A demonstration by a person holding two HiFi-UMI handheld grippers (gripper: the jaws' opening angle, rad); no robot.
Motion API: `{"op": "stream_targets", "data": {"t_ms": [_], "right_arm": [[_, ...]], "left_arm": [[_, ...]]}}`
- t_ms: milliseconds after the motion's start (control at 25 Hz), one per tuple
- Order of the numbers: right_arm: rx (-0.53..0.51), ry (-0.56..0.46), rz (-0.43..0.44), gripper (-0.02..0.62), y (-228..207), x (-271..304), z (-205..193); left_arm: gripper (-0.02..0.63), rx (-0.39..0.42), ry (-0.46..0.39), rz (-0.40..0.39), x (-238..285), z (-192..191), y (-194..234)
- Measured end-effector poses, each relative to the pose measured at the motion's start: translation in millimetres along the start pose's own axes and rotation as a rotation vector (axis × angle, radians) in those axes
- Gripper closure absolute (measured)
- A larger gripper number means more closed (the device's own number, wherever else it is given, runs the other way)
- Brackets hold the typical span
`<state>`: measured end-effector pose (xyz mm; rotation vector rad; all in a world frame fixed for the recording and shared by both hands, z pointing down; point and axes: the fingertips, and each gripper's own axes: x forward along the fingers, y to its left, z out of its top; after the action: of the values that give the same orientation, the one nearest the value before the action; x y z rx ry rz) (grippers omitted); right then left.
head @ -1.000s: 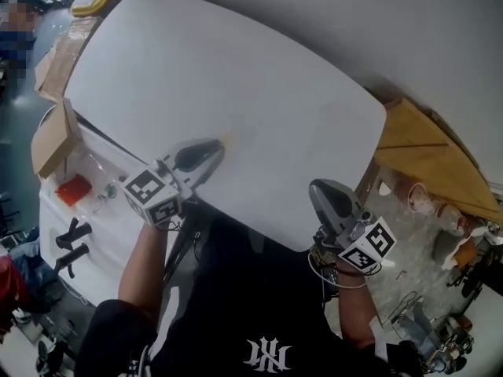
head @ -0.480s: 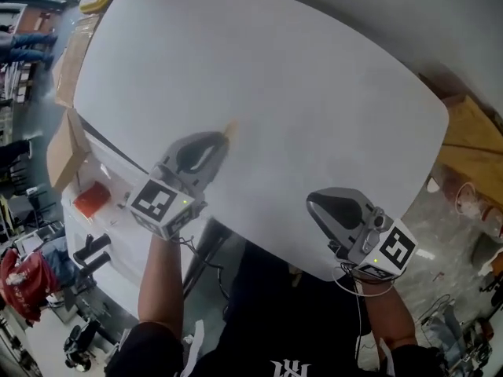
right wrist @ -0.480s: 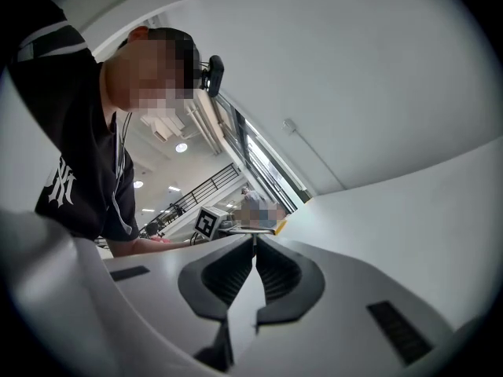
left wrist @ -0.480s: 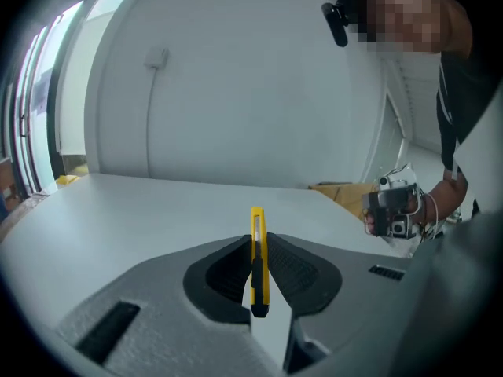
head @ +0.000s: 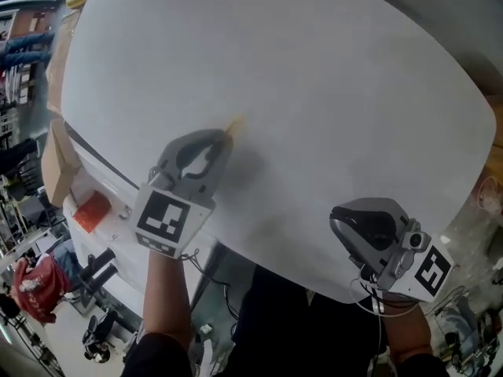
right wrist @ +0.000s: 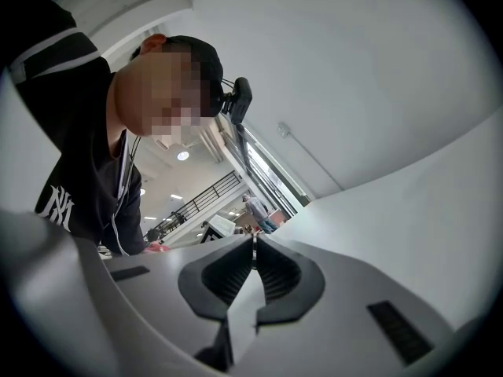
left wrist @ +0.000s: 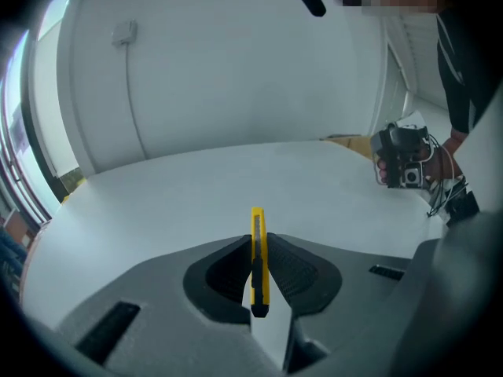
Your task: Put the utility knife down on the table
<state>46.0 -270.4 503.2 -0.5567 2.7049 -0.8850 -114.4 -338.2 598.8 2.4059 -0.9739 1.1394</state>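
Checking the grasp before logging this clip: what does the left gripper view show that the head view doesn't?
Left gripper view only: the left claw shut on the yellow knife, held on edge. Head view only: a red item off the table's left edge. Both: the table, the right claw and the knife's tip.

Large open workshop or lab hall, broad white table (head: 330, 77), cardboard boxes (head: 52, 163) at its edge, railed upper gallery (right wrist: 196, 195), ceiling lights (right wrist: 182, 155) beyond.
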Motion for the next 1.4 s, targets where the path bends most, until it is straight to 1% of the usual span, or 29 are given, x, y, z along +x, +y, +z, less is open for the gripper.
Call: {"op": "stream_targets", "data": {"t_ms": [80, 360, 720, 920, 1080, 1400], "right_arm": [[0.006, 0.001, -0.005, 0.589, -7, 2, -3], [0.021, 0.026, -0.006, 0.589, -17, 10, -12], [0.018, 0.032, 0.004, 0.590, -19, 19, -16], [0.013, 0.036, 0.002, 0.589, -20, 16, -18], [0.014, 0.031, -0.002, 0.589, -19, 16, -17], [0.005, 0.029, -0.005, 0.589, -17, 12, -15]], "left_arm": [[0.546, 0.015, 0.024, 0.006, 5, -4, 1], [0.546, -0.004, 0.050, 0.010, 16, -4, 3], [0.546, 0.018, 0.072, -0.018, 23, -13, 0], [0.546, -0.017, 0.064, -0.016, 24, -11, -3], [0.546, 0.021, 0.081, -0.013, 23, -13, -1], [0.546, 0.025, 0.094, -0.021, 23, -12, -7]]}}
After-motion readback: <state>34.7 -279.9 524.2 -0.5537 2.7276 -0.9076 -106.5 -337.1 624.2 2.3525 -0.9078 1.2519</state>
